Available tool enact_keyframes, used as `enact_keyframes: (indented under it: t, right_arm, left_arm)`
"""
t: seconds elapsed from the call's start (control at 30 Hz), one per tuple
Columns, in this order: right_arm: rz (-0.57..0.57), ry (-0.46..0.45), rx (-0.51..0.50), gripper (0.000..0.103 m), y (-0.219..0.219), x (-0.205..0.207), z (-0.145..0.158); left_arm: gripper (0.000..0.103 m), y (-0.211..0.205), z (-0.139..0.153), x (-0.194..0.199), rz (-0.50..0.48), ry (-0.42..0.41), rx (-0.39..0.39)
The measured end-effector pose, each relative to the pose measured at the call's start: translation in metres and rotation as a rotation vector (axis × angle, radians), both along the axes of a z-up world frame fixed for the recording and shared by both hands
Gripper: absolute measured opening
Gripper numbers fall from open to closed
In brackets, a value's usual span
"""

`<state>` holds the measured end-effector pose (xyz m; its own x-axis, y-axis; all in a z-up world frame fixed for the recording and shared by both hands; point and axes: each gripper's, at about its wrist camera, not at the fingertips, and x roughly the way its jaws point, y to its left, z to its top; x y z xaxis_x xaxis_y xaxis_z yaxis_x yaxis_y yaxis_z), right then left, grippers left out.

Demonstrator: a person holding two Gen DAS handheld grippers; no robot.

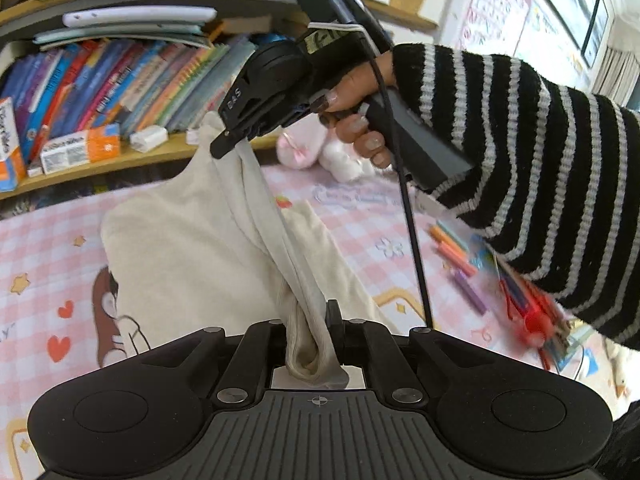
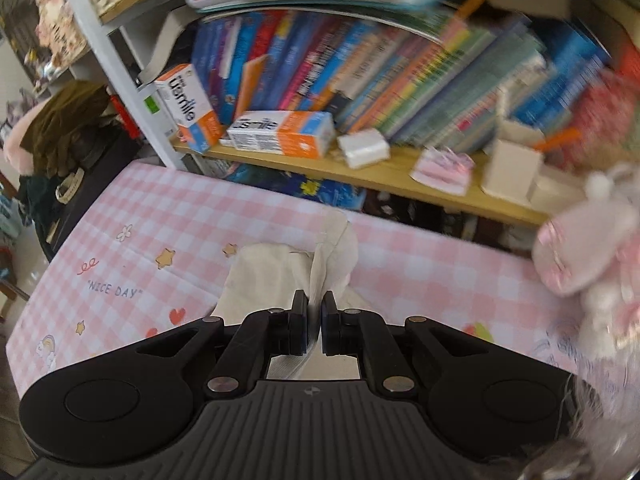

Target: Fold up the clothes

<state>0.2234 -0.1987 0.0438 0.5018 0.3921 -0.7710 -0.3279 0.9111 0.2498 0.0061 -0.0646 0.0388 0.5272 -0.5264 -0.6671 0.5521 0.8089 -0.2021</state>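
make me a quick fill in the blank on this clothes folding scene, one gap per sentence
1. Both hand-held grippers, left and right, are shut on a cream ____.
2. The tablecloth has a white and ____ check.
3. The sleeve behind the right hand-held gripper is black with white ____.
4. Two orange and white boxes sit on the shelf in front of a row of ____.

Missing words: garment; pink; stripes; books

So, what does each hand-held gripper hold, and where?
Both are shut on the cream garment: left hand-held gripper and right hand-held gripper each pinch a bunched edge.
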Motion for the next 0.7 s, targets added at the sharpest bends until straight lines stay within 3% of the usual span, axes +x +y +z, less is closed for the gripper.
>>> enact_keyframes:
  t: [0.27, 0.37, 0.47, 0.6, 0.7]
  right_arm:
    - [-0.102, 0.069, 0.090, 0.007, -0.055, -0.013, -0.028]
    - [-0.153, 0.106, 0.119, 0.007, -0.072, -0.018, -0.041]
    - [-0.242, 0.154, 0.083, 0.009, -0.089, -0.025, -0.059]
    - [-0.351, 0.200, 0.040, 0.026, -0.114, -0.041, -0.079]
    - [-0.361, 0.221, 0.090, 0.027, -0.129, -0.065, -0.080]
  left_arm:
    - [0.007, -0.037, -0.017, -0.005, -0.050, 0.049, 0.081]
    - [0.020, -0.048, -0.025, -0.008, -0.083, 0.076, 0.099]
    - [0.038, -0.053, -0.026, -0.015, -0.148, 0.104, 0.058]
    - [0.041, -0.040, -0.018, -0.024, -0.172, 0.102, -0.023]
    - [0.041, -0.017, -0.017, -0.023, -0.125, 0.120, -0.068]
